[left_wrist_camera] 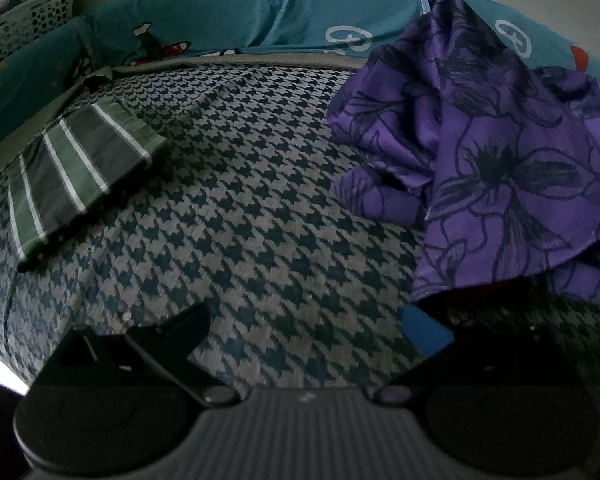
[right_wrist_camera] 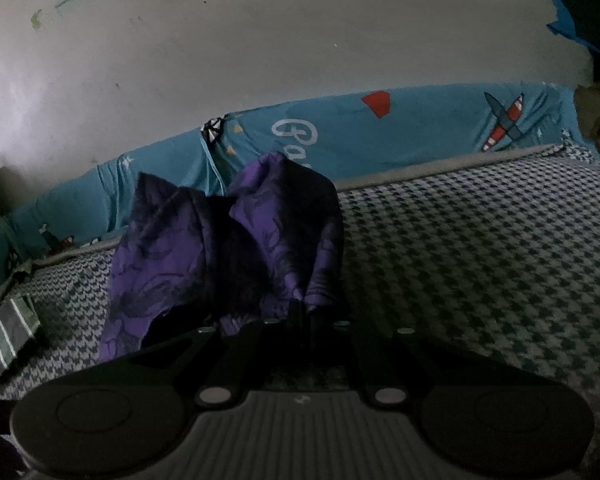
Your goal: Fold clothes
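A purple garment with dark flower outlines [left_wrist_camera: 492, 152] hangs bunched on the right of the left wrist view, lifted off the houndstooth mat [left_wrist_camera: 260, 208]. My right gripper [right_wrist_camera: 300, 308] is shut on a fold of this purple garment [right_wrist_camera: 228, 248], which rises crumpled in front of it. My left gripper [left_wrist_camera: 304, 324] is open over bare mat, with nothing between its fingers. The garment's lower edge hangs just over the blue pad of its right finger [left_wrist_camera: 424, 332]; I cannot tell if they touch.
A folded green and grey striped garment [left_wrist_camera: 76, 168] lies at the mat's left side, also visible as a striped garment [right_wrist_camera: 4, 332] in the right wrist view. Teal printed cushions [left_wrist_camera: 260, 12] border the mat along a pale wall [right_wrist_camera: 260, 40]. A perforated basket [left_wrist_camera: 24, 20] stands far left.
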The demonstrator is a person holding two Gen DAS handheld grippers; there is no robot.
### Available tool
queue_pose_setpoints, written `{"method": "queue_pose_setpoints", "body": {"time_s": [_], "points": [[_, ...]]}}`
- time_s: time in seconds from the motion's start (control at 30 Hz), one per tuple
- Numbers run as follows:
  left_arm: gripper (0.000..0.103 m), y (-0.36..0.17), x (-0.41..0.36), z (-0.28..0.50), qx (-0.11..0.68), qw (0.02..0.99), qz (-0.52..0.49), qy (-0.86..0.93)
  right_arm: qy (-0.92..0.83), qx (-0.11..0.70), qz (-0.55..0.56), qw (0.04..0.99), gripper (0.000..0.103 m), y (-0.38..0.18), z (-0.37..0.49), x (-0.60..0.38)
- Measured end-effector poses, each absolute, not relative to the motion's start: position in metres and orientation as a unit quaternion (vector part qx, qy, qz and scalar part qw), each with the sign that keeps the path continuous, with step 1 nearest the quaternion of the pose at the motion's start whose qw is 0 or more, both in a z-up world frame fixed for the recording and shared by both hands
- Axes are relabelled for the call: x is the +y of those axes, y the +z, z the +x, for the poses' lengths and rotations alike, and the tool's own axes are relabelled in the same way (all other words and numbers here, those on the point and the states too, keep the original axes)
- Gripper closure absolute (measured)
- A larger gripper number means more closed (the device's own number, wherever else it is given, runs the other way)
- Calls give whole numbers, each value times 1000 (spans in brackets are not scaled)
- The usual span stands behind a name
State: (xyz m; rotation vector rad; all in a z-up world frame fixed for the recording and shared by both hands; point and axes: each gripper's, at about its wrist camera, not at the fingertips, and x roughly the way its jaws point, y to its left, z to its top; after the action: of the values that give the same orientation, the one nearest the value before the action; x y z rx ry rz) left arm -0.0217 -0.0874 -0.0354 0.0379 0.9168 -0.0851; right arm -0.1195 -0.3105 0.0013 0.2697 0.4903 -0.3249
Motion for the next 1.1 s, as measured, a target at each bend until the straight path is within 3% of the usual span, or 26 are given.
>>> {"method": "queue_pose_setpoints", "body": {"time_s": [1.1], "points": [[0, -11, -96, -78, 433, 900, 18, -53, -222, 311, 167, 909, 98, -22, -171, -328]]}}
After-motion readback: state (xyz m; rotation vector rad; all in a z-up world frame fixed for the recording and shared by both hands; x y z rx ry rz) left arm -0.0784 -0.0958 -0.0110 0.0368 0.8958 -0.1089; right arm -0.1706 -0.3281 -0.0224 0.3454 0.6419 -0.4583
